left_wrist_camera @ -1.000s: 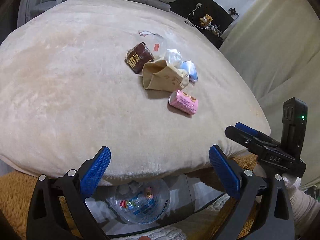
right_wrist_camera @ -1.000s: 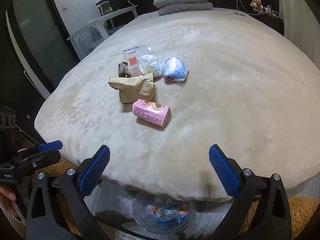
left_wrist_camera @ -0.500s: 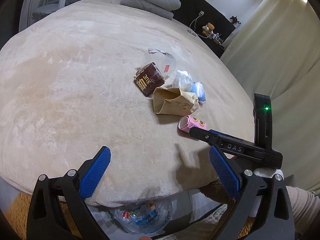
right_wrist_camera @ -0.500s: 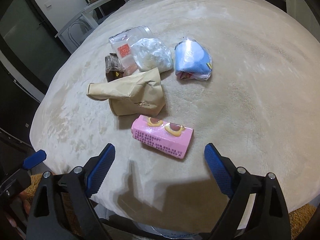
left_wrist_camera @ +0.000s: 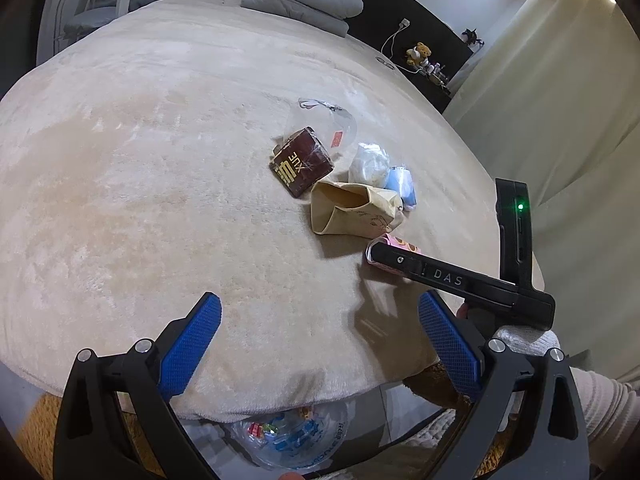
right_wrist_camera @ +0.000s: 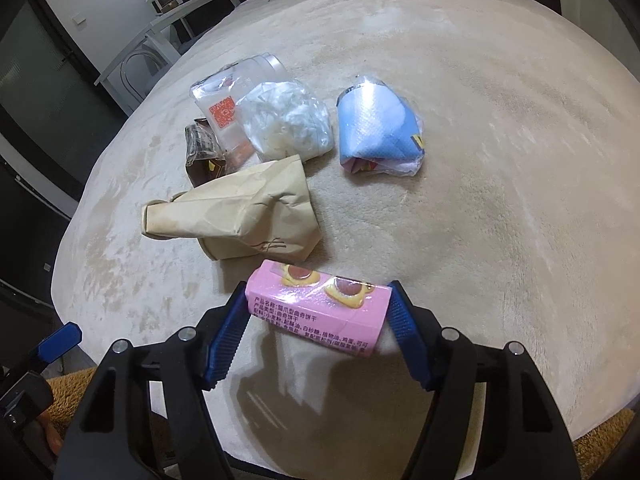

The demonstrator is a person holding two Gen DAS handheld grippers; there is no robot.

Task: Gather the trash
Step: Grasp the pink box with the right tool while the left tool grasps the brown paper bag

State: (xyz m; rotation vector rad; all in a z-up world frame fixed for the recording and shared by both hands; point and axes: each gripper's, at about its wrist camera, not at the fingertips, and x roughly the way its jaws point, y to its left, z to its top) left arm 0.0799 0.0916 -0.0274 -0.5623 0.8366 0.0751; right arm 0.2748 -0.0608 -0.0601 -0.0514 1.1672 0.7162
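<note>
The right gripper (right_wrist_camera: pixel 318 326) has dropped onto the bed and its jaws, wide a second ago, are closing around the pink rectangular biscuit carton (right_wrist_camera: pixel 320 312), which lies crosswise between the blue pads; the pads stand at its two ends, and whether they press yet is hard to tell. That puts the first piece of trash almost in hand, so lifting it comes next, I judge. Just beyond the carton lies a crumpled brown paper bag (right_wrist_camera: pixel 240 216), then a dark brown wrapper (right_wrist_camera: pixel 200 148), a clear plastic bag with an orange label (right_wrist_camera: pixel 228 108), a white crumpled plastic bundle (right_wrist_camera: pixel 286 120) and, to the right, a blue-and-white wrapped pack (right_wrist_camera: pixel 378 128), all resting on the beige plush bed cover (right_wrist_camera: pixel 500 160). The left gripper (left_wrist_camera: pixel 316 352) hovers wide open and empty near the bed's edge, above a clear plastic trash bag (left_wrist_camera: pixel 288 436) on the floor.
</note>
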